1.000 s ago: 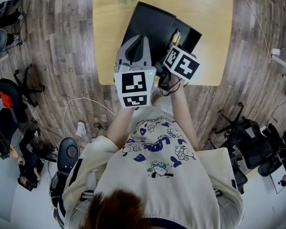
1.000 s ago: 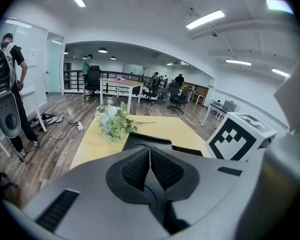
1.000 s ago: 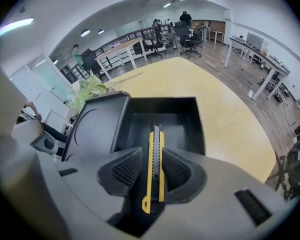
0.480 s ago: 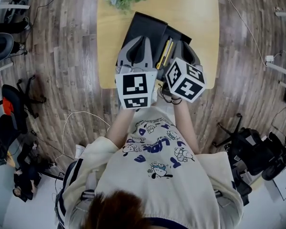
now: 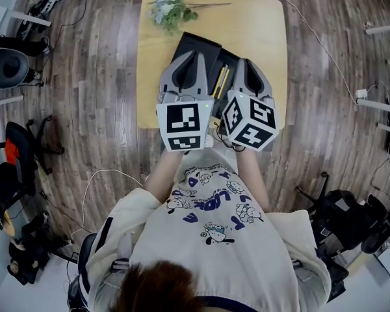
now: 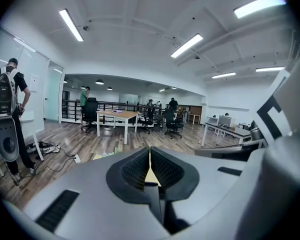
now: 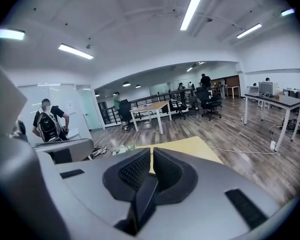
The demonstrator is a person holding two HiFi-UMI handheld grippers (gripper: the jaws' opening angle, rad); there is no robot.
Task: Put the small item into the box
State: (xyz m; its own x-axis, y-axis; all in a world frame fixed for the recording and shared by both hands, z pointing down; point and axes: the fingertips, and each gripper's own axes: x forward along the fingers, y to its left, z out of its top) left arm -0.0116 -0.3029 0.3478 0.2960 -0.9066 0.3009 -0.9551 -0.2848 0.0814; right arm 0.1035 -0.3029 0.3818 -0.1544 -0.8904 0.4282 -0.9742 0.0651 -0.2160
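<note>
A black box point(image 5: 196, 47) lies open on the yellow table point(image 5: 266, 31), and thin yellow pieces point(image 5: 220, 80) show inside it between the two grippers. Both grippers are held high above the table, side by side over the box. My left gripper point(image 5: 195, 56) points out across the room, and in the left gripper view its jaws point(image 6: 150, 153) are shut with nothing between them. My right gripper point(image 5: 246, 64) has just been closing. Its jaws point(image 7: 151, 155) meet and hold nothing. Much of the box is hidden under the grippers.
A bunch of pale flowers point(image 5: 169, 8) lies at the table's far edge. Office chairs point(image 5: 6, 67) stand on the wooden floor at the left, and more point(image 5: 351, 213) stand at the right. Cables point(image 5: 110, 174) trail on the floor. Desks and people are far off in the gripper views.
Both grippers have risen from the box toward the camera. The right one turned so its cube now faces up beside the left cube. More of the table and the flowers now show.
</note>
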